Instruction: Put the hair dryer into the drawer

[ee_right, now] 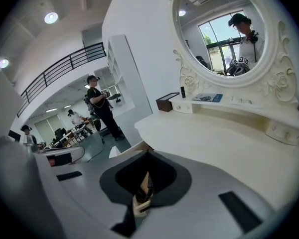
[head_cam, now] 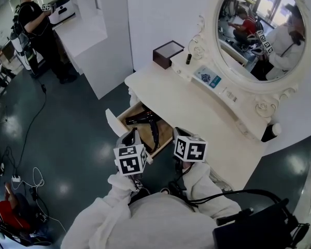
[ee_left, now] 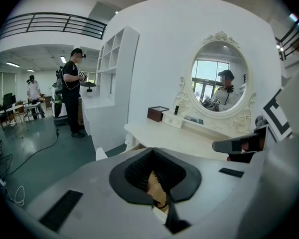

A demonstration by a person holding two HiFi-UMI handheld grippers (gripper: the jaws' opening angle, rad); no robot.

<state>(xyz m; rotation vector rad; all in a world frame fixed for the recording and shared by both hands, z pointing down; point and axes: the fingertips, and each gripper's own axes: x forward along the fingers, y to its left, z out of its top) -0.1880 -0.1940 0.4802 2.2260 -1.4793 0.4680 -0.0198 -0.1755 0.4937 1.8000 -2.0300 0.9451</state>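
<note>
inside the open drawer [head_cam: 166,134], hair dryer [head_cam: 143,119]; left gripper [ee_left: 164,205] and right gripper [ee_right: 138,205] jaws together

You're in a big open lab hall dressed up as a bedroom corner: a white vanity [head_cam: 207,113] with an oval mirror [head_cam: 259,30] stands on a dark floor [head_cam: 83,139] trailing cables [head_cam: 38,178]. Another person [head_cam: 39,30] handles gear nearby, desks [ee_left: 20,111] fill the far end, and a railed gallery [ee_left: 50,21] runs overhead.

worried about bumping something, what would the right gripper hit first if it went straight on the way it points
Most likely the hair dryer lying in the open drawer: the right gripper points down into it, with something dark over wood just ahead. Depth is unclear.
</note>
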